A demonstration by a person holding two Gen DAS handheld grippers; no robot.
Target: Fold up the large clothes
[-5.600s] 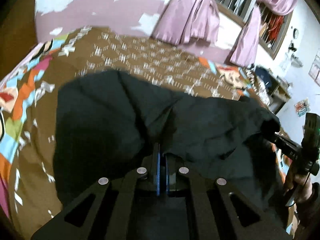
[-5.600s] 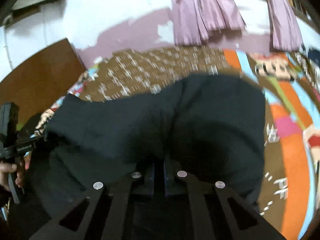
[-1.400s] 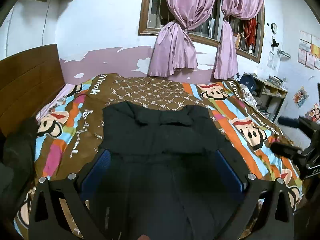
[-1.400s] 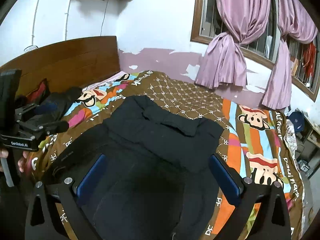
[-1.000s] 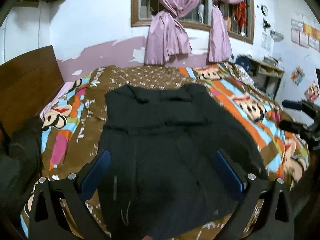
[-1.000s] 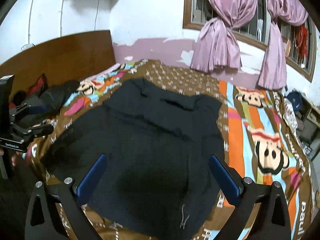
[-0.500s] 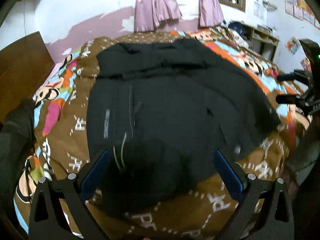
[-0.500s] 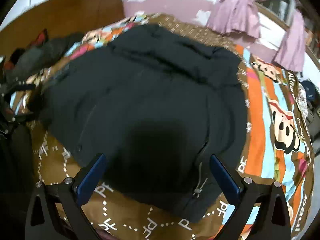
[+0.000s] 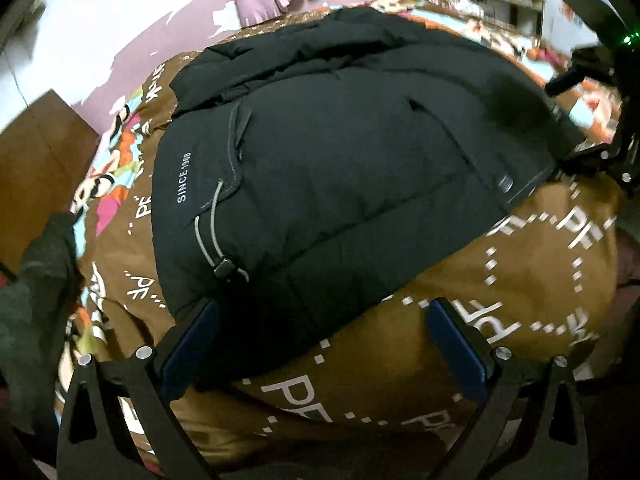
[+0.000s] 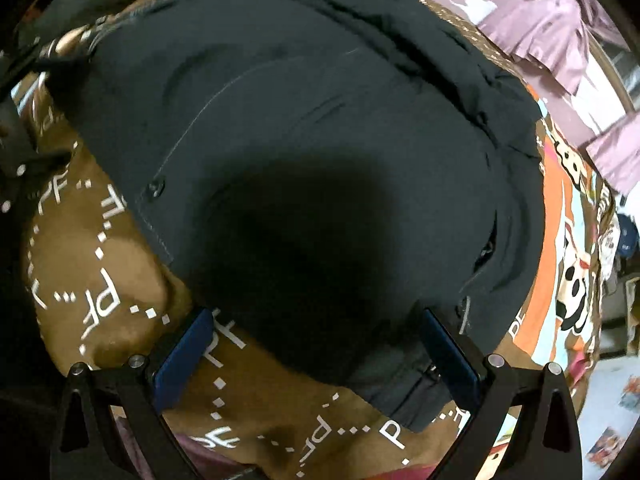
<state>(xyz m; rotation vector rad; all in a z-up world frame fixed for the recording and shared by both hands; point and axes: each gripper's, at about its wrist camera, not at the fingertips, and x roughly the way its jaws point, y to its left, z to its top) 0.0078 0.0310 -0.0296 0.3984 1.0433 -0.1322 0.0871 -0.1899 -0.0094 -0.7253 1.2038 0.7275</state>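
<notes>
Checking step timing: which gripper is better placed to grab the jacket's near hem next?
Left, probably. The left gripper, open, already has the jacket hem corner between its fingers. The right gripper is open too, but mostly blanket lies between its fingers.

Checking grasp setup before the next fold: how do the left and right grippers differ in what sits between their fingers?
Left gripper: the jacket hem corner with the drawstring toggle reaches its left finger; brown bedspread fills the rest of the gap. Right gripper: the dark hem fills most of its gap, reaching past the right finger; bedspread shows only by the left finger. Shared: both open wide, low at the near hem, gripping nothing.
</notes>
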